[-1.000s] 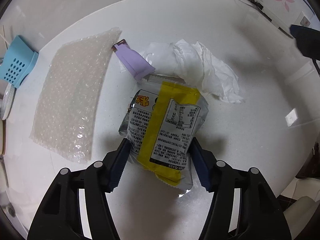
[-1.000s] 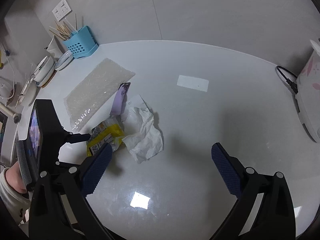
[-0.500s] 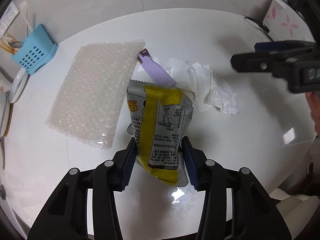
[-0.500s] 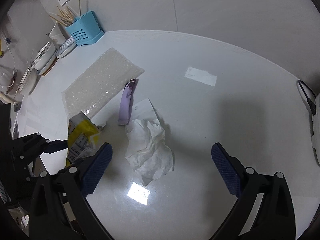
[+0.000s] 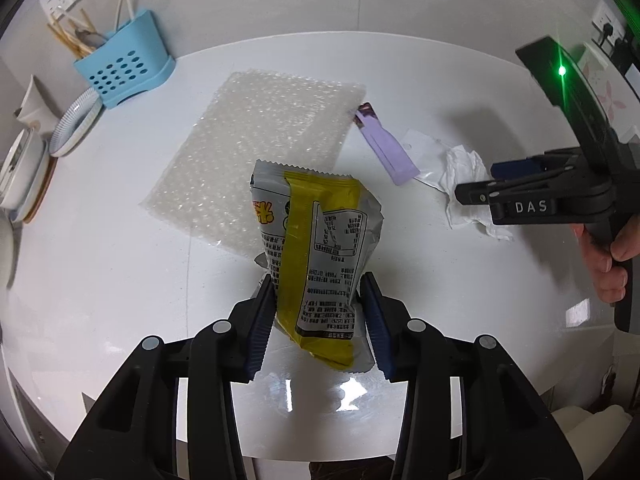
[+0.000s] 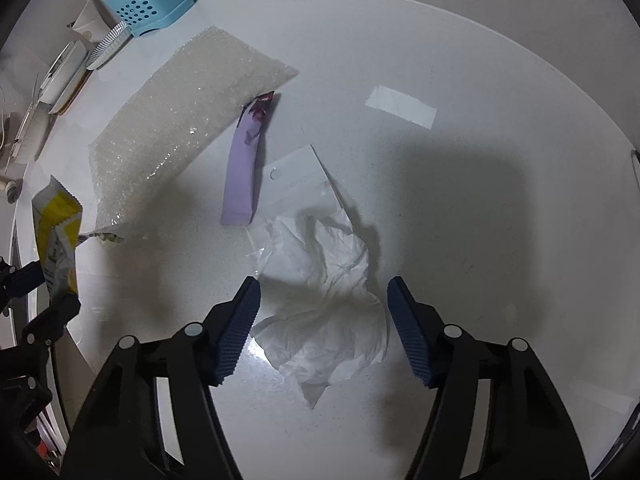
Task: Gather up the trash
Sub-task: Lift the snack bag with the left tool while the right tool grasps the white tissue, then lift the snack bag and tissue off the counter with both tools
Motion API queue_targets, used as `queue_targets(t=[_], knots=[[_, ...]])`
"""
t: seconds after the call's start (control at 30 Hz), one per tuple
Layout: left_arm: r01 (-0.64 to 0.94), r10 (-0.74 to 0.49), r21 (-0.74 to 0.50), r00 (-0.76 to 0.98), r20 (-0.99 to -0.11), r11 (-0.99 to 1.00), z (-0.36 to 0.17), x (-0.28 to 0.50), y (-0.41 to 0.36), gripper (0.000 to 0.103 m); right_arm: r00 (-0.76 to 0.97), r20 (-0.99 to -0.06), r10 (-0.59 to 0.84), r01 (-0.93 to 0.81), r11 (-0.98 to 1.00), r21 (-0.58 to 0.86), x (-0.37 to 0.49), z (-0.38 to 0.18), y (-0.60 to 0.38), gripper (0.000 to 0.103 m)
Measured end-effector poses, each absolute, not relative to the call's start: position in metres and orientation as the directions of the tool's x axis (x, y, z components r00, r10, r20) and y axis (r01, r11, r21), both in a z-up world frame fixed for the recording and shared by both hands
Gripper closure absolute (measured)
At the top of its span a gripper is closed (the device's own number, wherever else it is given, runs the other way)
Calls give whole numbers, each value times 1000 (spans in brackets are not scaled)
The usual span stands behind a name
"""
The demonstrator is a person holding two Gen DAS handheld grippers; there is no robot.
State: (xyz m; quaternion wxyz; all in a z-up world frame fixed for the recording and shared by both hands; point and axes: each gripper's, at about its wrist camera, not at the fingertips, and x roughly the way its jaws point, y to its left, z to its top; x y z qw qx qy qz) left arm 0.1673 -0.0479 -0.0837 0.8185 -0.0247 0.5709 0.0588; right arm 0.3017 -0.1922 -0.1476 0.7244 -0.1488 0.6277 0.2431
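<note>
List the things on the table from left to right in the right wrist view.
Snack packet held in the left gripper → bubble wrap → purple wrapper → crumpled tissue between the right gripper jaws → white tape patch.
</note>
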Motion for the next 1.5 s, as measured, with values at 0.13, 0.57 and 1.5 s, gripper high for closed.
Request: queue_targets(t=[0.13, 0.57, 1.5], knots=[[-143, 68, 18, 351, -934, 990, -79, 165, -41, 62, 80, -986, 146, -516, 852, 84, 302, -152, -196, 60], [-124, 55, 6, 394, -918, 992, -67, 157, -30, 62, 126, -974, 188, -420, 900, 119, 283, -129, -214, 93], [28, -17, -1, 565, -825, 1000, -15, 61, -22, 62, 459, -864, 210, -259, 961, 96, 118, -29, -222, 93]])
